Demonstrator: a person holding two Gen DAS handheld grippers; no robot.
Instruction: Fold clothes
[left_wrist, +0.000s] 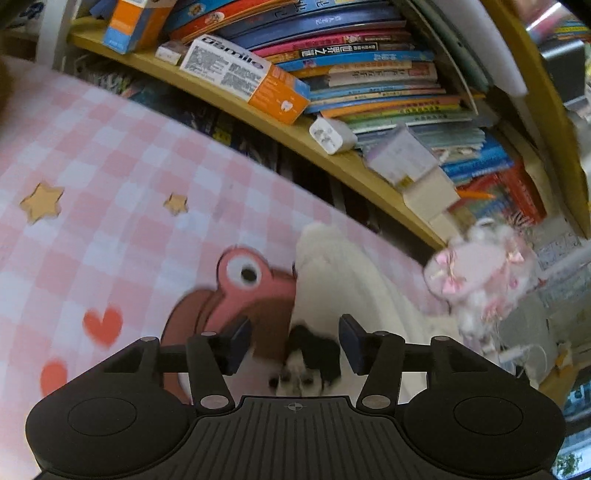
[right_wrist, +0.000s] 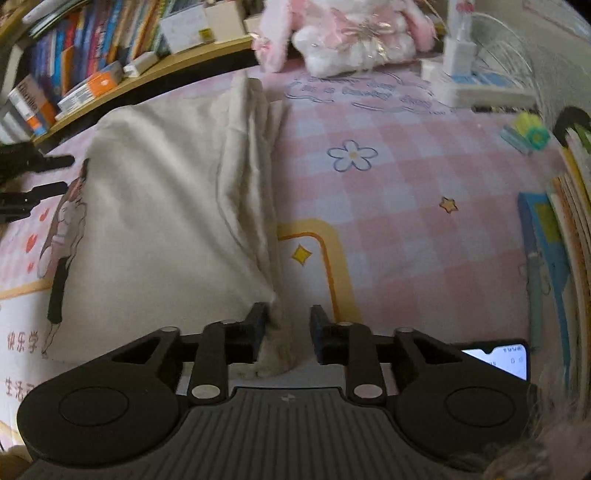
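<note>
A cream-white garment (right_wrist: 159, 221) with a printed figure lies partly folded on the pink checked cloth (right_wrist: 406, 177). Its right side is bunched into a ridge (right_wrist: 251, 166). My right gripper (right_wrist: 288, 332) is open, its jaws either side of the garment's near right corner. In the left wrist view the same garment (left_wrist: 343, 280) shows white with a dark printed patch. My left gripper (left_wrist: 295, 339) is open just above its edge, holding nothing. The left gripper's fingers (right_wrist: 37, 177) show at the left edge of the right wrist view.
A wooden shelf (left_wrist: 258, 122) packed with books and boxes runs along the far side. A pink plush toy (right_wrist: 343, 33) sits at the far end. A phone (right_wrist: 498, 358) lies near right; stacked books (right_wrist: 569, 206) stand at the right edge.
</note>
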